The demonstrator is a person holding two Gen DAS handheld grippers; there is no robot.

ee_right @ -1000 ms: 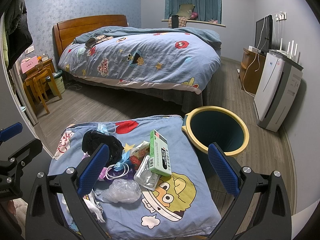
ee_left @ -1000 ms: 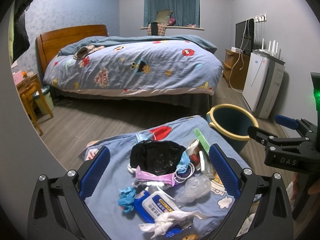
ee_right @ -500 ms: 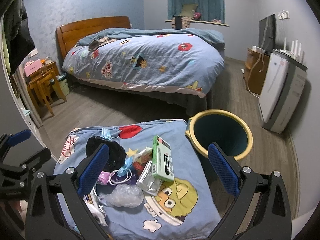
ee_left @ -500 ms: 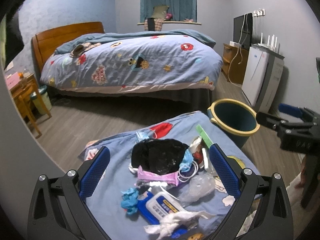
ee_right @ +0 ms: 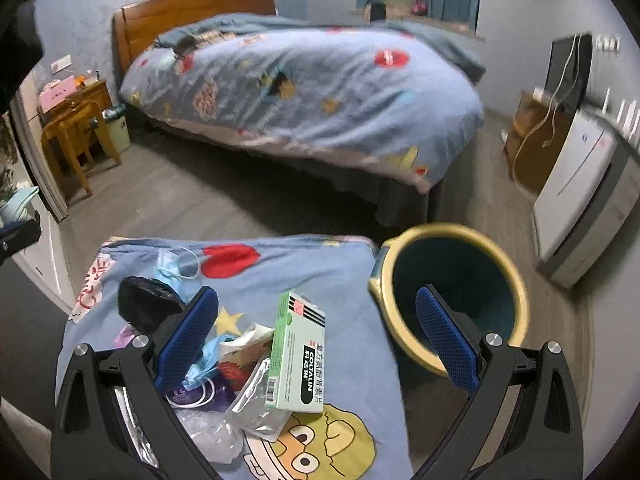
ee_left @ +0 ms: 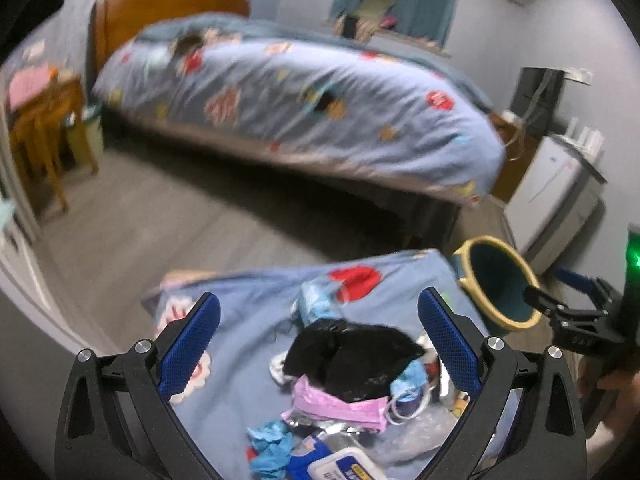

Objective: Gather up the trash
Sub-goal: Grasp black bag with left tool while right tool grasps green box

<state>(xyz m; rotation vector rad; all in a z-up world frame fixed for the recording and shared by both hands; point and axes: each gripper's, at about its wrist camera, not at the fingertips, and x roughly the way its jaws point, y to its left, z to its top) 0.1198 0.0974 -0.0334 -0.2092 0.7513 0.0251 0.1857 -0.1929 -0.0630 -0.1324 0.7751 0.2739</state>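
A pile of trash lies on a low stand covered in blue cartoon cloth (ee_right: 348, 344). In the left wrist view I see a black plastic bag (ee_left: 352, 354), a pink mask (ee_left: 340, 404), blue gloves (ee_left: 272, 444) and a wipes pack (ee_left: 344, 466). My left gripper (ee_left: 318, 344) is open above the bag. In the right wrist view a green medicine box (ee_right: 298, 354), a foil pouch (ee_right: 256, 408) and a clear bag (ee_right: 212, 436) lie close. My right gripper (ee_right: 316, 344) is open over the box. A teal bin with a yellow rim (ee_right: 452, 296) stands right of the stand.
A bed (ee_right: 304, 92) with a blue quilt fills the far side. A white air purifier (ee_right: 580, 208) stands at the right wall, wooden furniture (ee_right: 76, 120) at the left. Grey floor (ee_right: 200, 200) lies between bed and stand. The right gripper also shows in the left wrist view (ee_left: 576, 316).
Both views have tilted and come closer to the pile. The left view has swung left and blurred with motion. Both grippers stay open; no trash has moved.
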